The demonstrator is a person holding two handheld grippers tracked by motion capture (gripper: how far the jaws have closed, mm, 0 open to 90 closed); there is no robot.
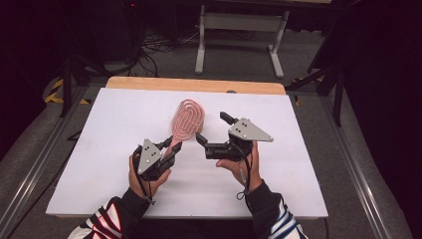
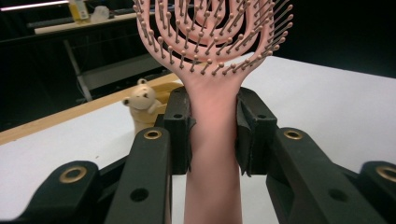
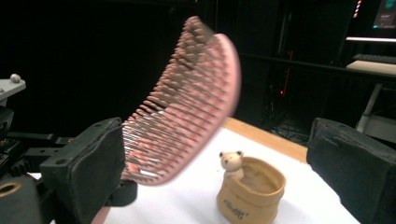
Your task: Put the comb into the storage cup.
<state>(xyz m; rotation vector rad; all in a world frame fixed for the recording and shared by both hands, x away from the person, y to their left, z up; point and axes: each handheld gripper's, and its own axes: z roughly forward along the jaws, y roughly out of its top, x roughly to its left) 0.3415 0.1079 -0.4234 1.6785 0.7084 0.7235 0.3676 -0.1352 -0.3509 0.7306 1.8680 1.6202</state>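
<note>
A pink hairbrush [image 1: 187,119] with an open, looped head stands tilted above the white table [image 1: 298,164]. My left gripper [image 1: 169,147] is shut on its handle; in the left gripper view the handle [image 2: 212,140] is pinched between both pads, with my left gripper [image 2: 212,126] below the bristled head. My right gripper [image 1: 213,128] is just right of the brush head, open and holding nothing. In the right gripper view the brush head [image 3: 187,112] is blurred and hangs before my right gripper [image 3: 217,140], close to its left pad. A small tan pot with a bear figure [image 3: 250,186] stands on the table beyond.
The bear pot [image 2: 142,105] stands near the table's wooden far edge [image 1: 194,84]. Beyond that edge are a white stand's legs [image 1: 239,30] and cables on the floor. Metal rails run along both sides of the table.
</note>
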